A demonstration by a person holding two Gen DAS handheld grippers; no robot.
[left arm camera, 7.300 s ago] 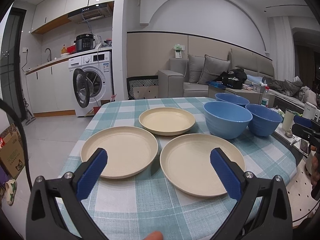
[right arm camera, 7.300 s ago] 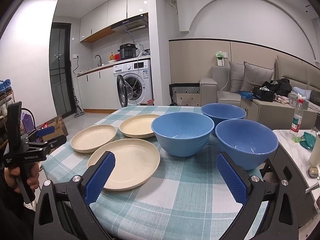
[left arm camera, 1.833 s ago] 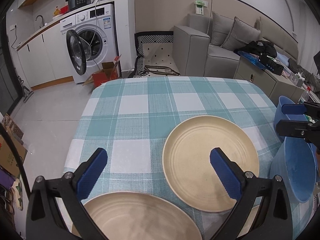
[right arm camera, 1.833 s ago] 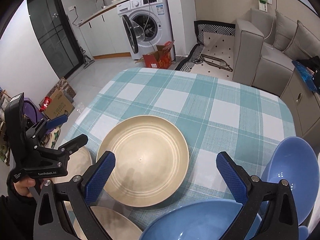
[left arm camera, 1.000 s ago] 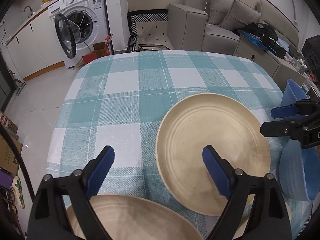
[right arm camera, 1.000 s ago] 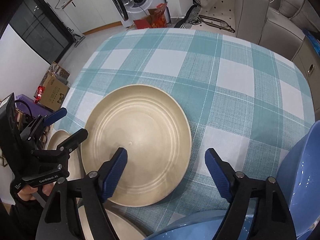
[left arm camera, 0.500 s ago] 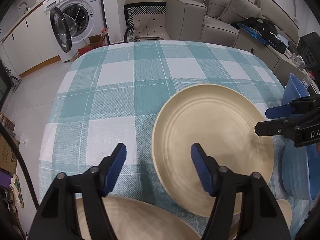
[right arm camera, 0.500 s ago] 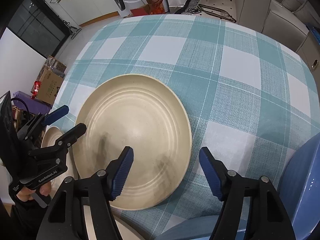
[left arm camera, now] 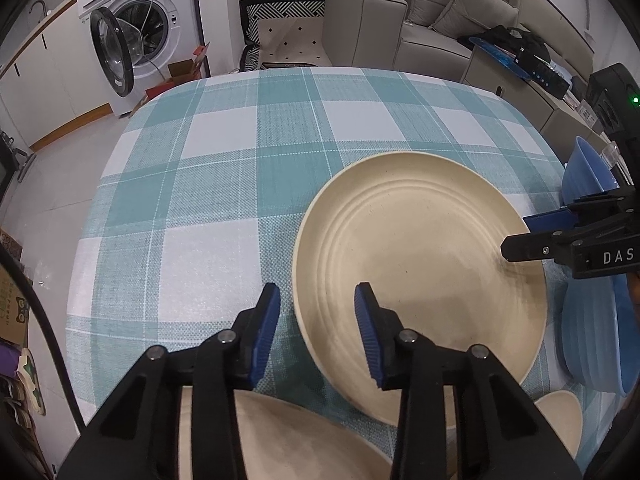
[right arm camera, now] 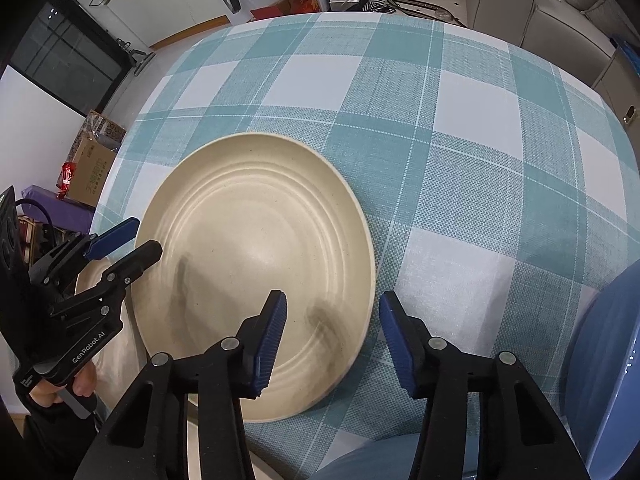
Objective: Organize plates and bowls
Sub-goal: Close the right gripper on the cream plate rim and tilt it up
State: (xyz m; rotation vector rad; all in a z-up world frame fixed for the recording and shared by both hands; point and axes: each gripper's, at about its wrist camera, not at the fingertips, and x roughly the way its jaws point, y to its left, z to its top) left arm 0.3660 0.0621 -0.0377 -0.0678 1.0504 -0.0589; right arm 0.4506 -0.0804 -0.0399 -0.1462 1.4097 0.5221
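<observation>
Cream plate (left arm camera: 420, 264) lies flat on the teal checked tablecloth (left arm camera: 224, 184), and both grippers flank it from opposite sides. In the left wrist view the left gripper (left arm camera: 316, 316) comes in low from 6 o'clock, tilted down over the table. Its blue-padded jaws stand partly apart, astride the plate's rim at about 8 o'clock: one pad over the cloth, the other over the plate's inner surface. Whether either pad touches the rim cannot be told; nothing is pinched.

In the right wrist view the right gripper (right arm camera: 332, 324) likewise reaches in from 6 o'clock, angled downward. Its jaws are spread partway across the plate's edge at about 4 o'clock, the left pad above the plate, the right pad over the cloth, gripping nothing.

A second cream plate (left arm camera: 288, 440) shows under the left gripper's body. Blue bowls (left arm camera: 592, 344) sit at 3 o'clock of the plate.
</observation>
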